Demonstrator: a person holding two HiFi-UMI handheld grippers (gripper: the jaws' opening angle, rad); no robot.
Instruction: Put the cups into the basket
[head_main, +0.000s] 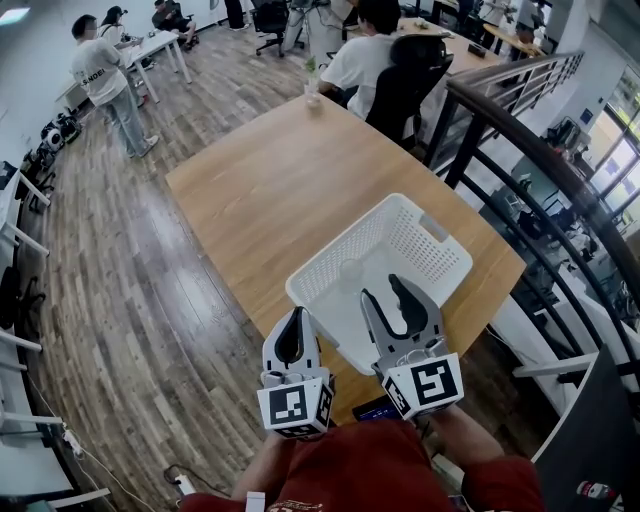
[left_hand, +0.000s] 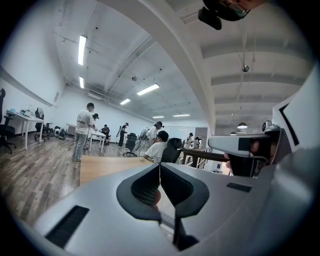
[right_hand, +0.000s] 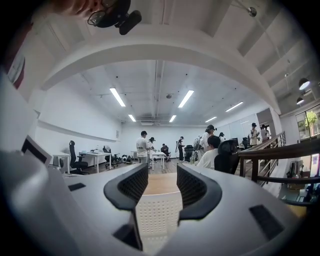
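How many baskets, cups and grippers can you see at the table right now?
Basket: 1
Clear cup, faint, inside the basket: 1
Grippers: 2, left gripper and right gripper
Total: 4. A small item at the far edge of the table is too small to name.

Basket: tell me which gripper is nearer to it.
Right. The right gripper hangs over the near end of the basket, jaws apart and empty. The left gripper, shut, sits just outside the near-left corner.
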